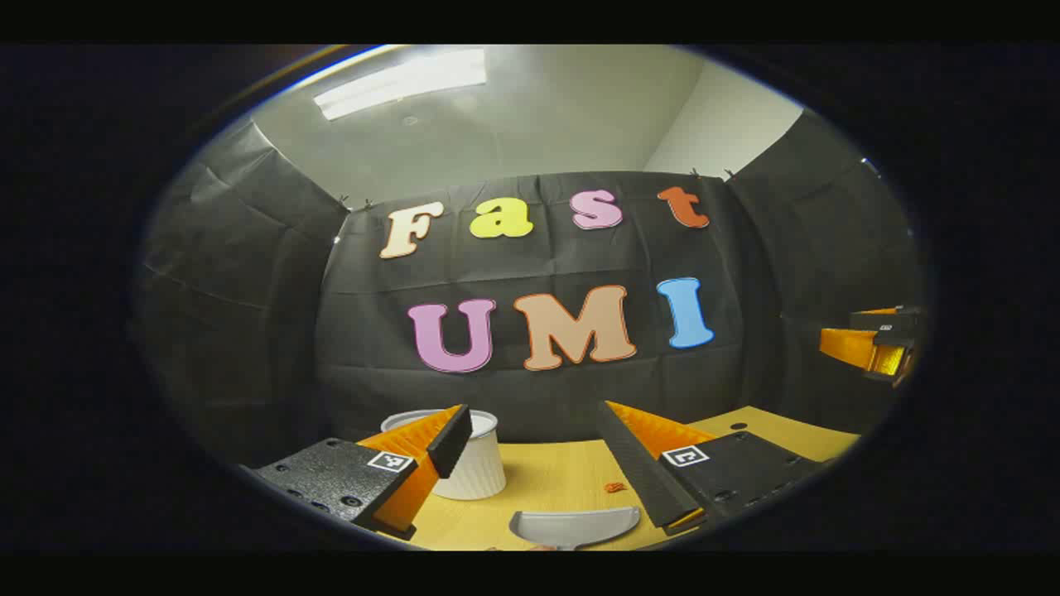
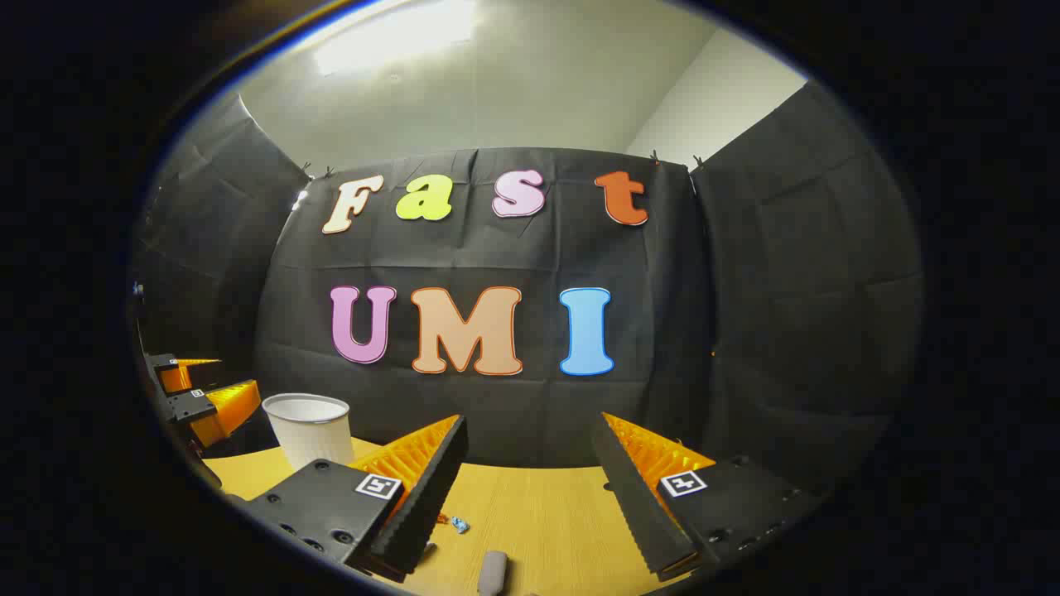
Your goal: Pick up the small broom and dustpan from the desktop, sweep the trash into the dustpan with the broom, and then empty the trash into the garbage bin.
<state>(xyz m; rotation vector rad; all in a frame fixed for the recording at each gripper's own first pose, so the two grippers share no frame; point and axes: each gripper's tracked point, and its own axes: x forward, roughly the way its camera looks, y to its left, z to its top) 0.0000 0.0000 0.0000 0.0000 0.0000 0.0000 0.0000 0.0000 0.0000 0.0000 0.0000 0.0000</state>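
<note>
Both grippers, left (image 1: 534,426) and right (image 2: 530,434), hover with fingers spread, gripping nothing. Below lie the grey dustpan (image 1: 574,526) and an orange scrap (image 1: 614,487) on the bench (image 1: 546,476). Behind stands the white garbage bin (image 2: 308,429).

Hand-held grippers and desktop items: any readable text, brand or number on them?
No readable words or numbers.
Left hand-held gripper: square marker tags, patterns only, no words.
Right hand-held gripper: same kind of tags.
Garbage bin: no print visible.
Dustpan: plain.
Trash wrapper: too small to read.
</note>
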